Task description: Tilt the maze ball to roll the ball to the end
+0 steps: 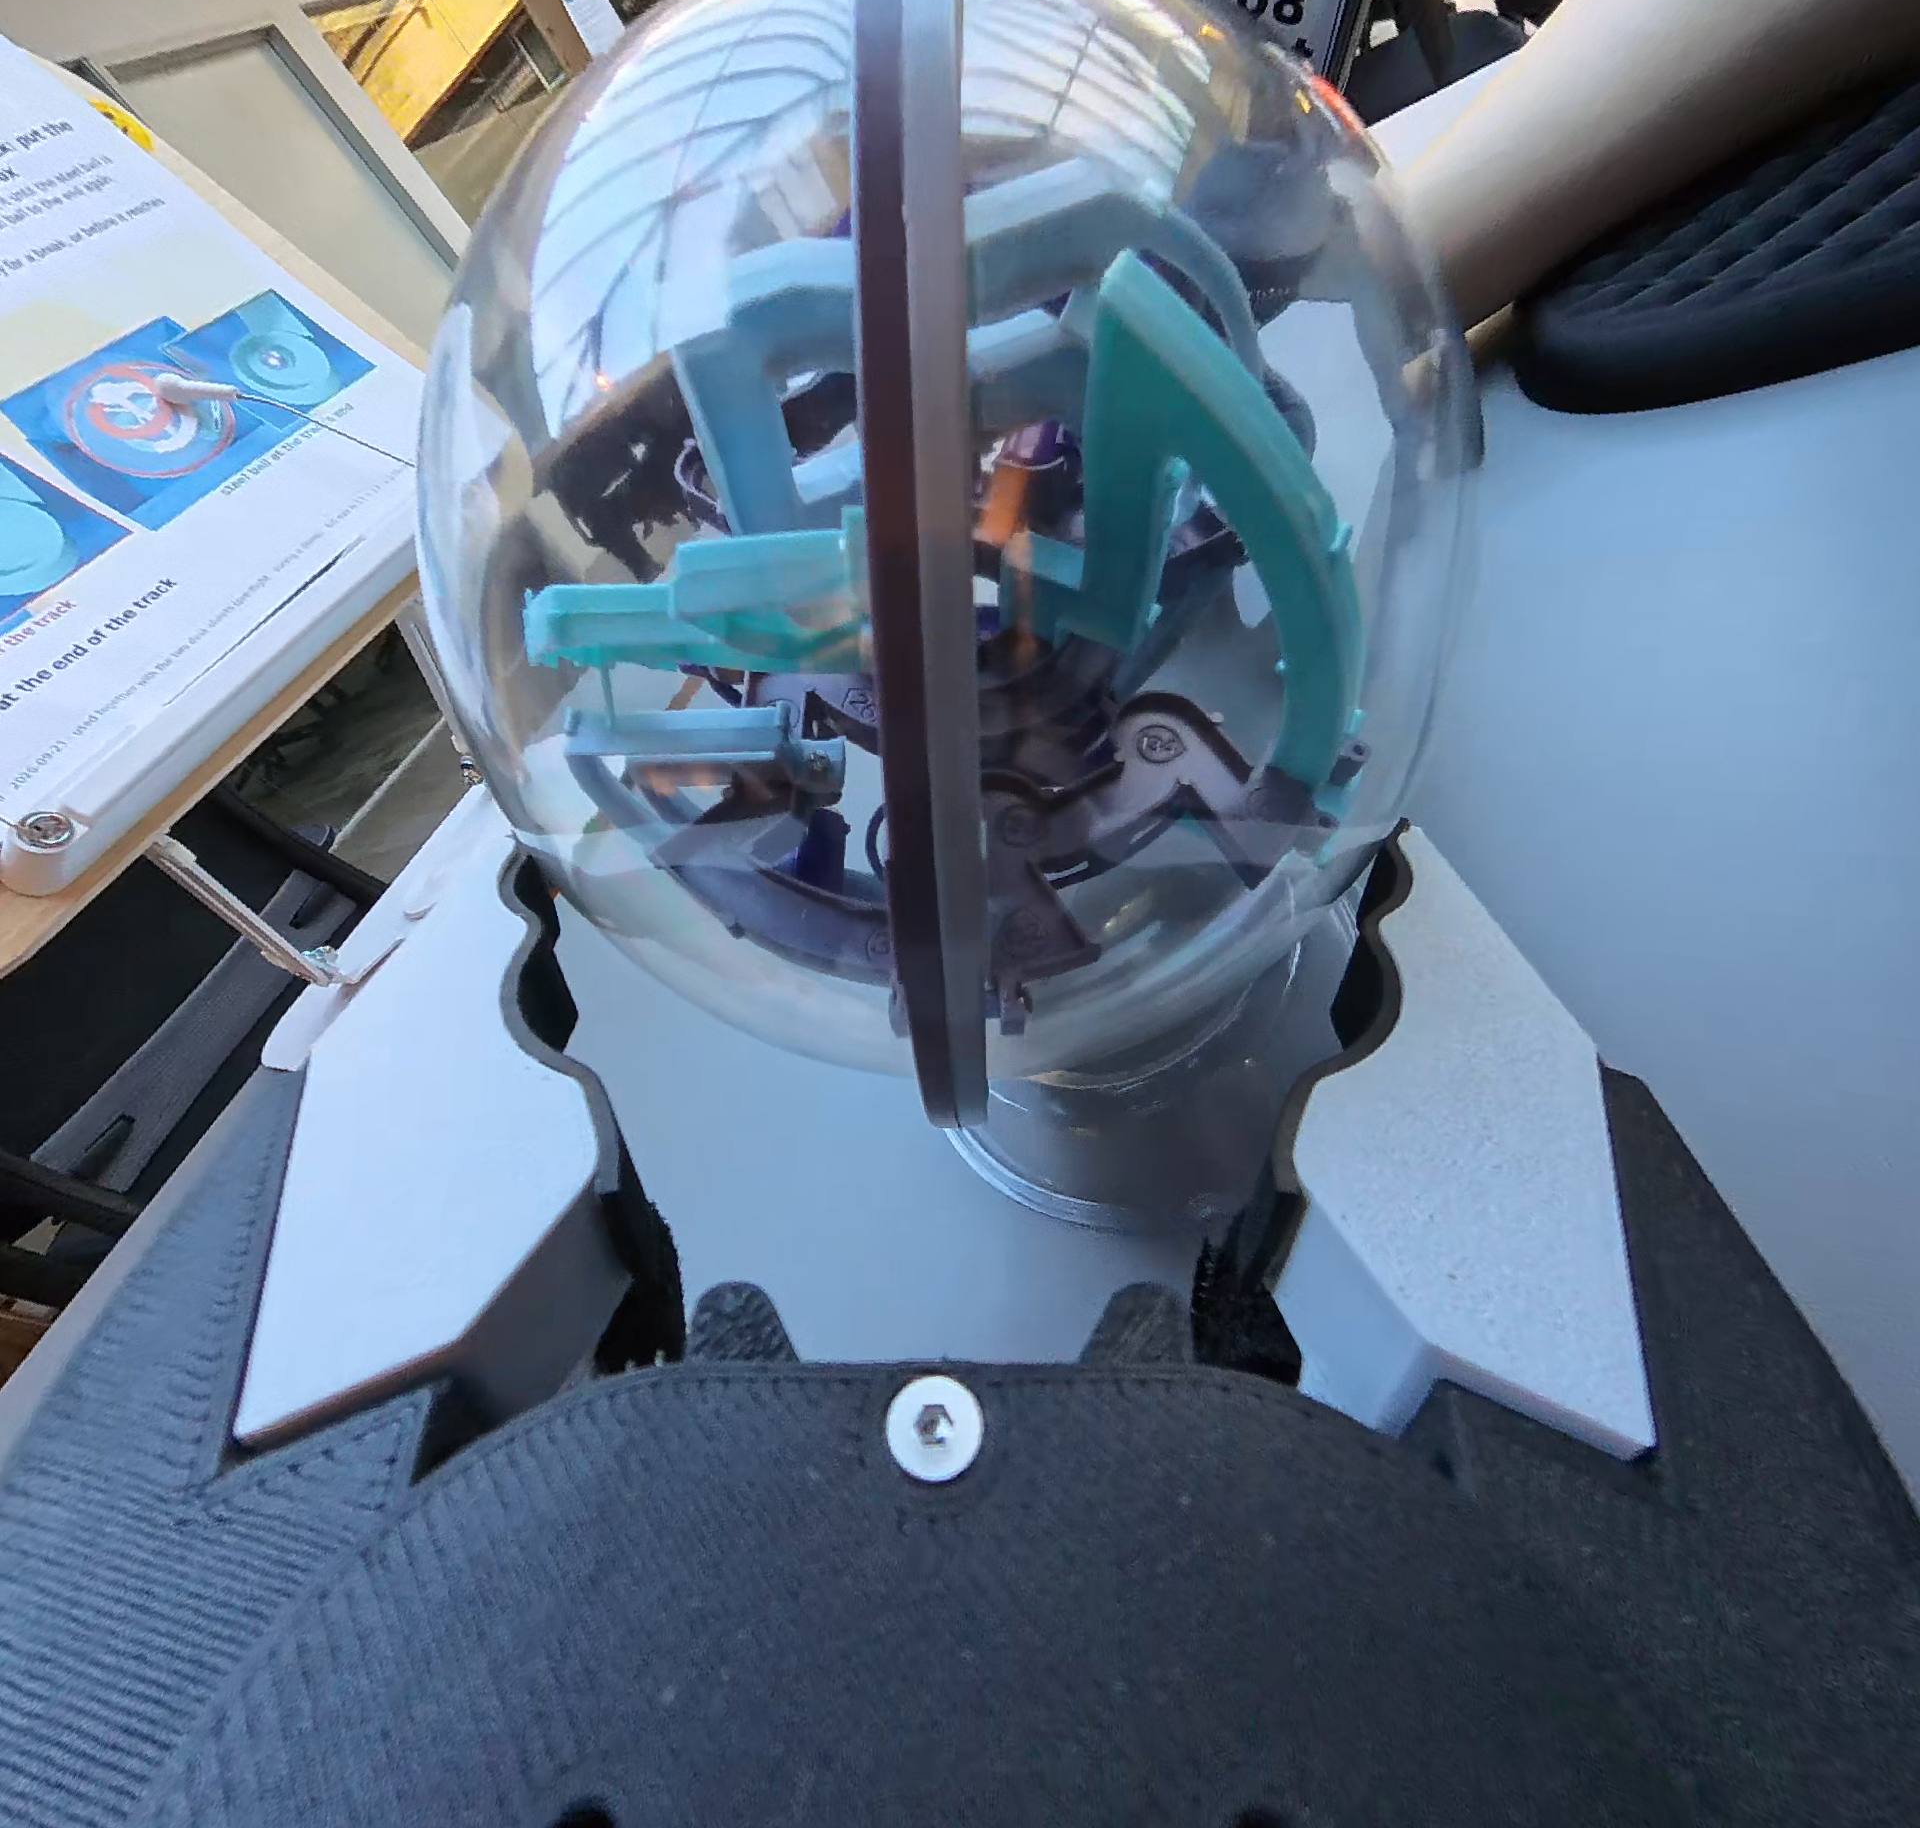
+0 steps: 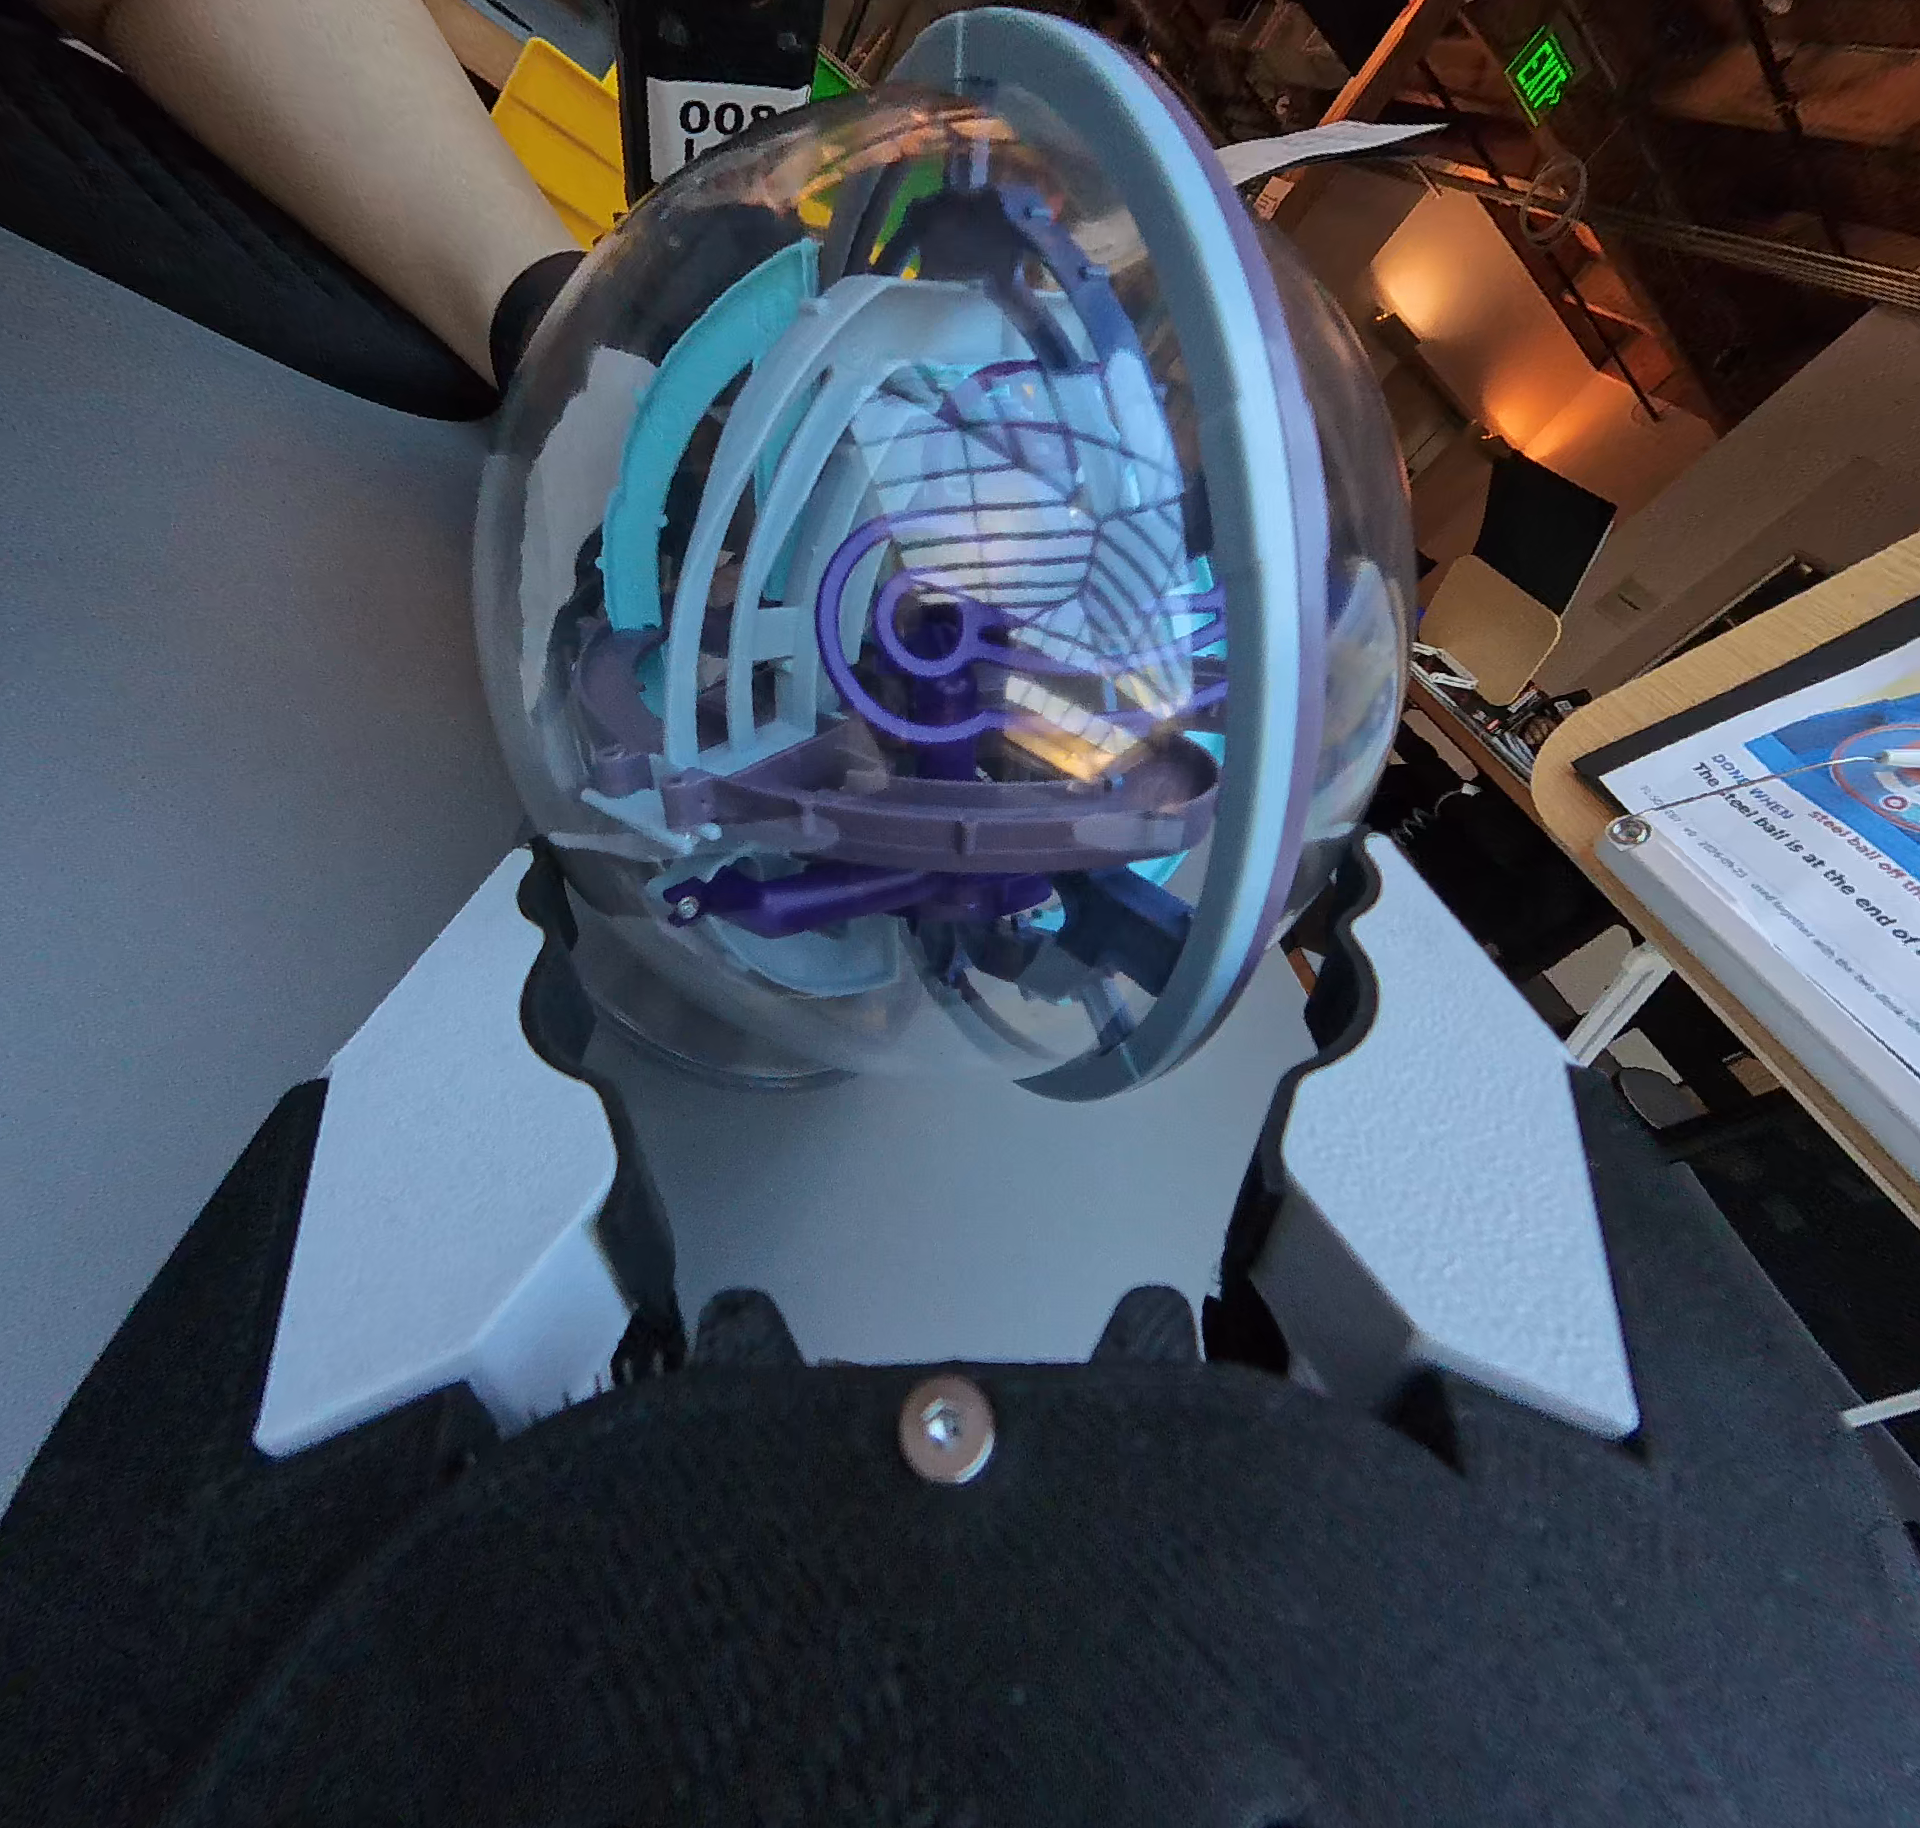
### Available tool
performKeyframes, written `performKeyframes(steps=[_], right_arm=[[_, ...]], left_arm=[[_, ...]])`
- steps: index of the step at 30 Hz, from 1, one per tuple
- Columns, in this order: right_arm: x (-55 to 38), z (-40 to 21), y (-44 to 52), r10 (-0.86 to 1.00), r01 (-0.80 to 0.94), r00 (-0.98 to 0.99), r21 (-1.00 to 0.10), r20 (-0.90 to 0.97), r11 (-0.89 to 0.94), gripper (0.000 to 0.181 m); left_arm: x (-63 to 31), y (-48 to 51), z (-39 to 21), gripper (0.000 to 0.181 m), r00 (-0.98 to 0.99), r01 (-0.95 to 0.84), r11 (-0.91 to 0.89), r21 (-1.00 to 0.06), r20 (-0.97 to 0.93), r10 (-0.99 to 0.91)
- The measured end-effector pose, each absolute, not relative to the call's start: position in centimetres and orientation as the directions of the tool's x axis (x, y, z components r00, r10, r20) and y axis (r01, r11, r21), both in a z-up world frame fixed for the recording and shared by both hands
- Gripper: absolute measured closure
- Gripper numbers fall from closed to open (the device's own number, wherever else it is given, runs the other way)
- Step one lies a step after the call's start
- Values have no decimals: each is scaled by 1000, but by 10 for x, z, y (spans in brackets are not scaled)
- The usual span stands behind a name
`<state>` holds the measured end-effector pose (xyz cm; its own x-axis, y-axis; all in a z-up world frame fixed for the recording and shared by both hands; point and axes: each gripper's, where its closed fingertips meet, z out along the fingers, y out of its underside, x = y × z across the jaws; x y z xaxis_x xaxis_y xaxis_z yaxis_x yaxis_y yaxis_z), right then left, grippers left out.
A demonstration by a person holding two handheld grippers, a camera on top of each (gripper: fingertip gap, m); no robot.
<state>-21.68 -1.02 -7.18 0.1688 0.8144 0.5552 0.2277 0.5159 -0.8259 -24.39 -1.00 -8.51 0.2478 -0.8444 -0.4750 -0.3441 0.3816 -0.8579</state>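
While both tongs clasp maze ball [image 1: 935,552], purple spiral [image 2: 914,635] right-view only

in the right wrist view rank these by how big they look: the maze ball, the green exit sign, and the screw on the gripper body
1. maze ball, by far the largest
2. green exit sign
3. screw

The sign and screw look close in size; the sign is far off and the screw near the camera, so that order is unsure.

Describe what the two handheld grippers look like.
Both look alike: the left gripper and right gripper each have a black ribbed printed body with a silver screw in the middle, and two white flat fingers edged with wavy black pads. No cables or sleeves show.
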Motion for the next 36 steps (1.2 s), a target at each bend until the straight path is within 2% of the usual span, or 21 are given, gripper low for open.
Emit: performKeyframes(steps=[36], right_arm=[[-235,-79,-15,807,251,158,-813,569,525,39]], left_arm=[[-262,-17,-89,31,278,-377,395,-838,-509,-814]])
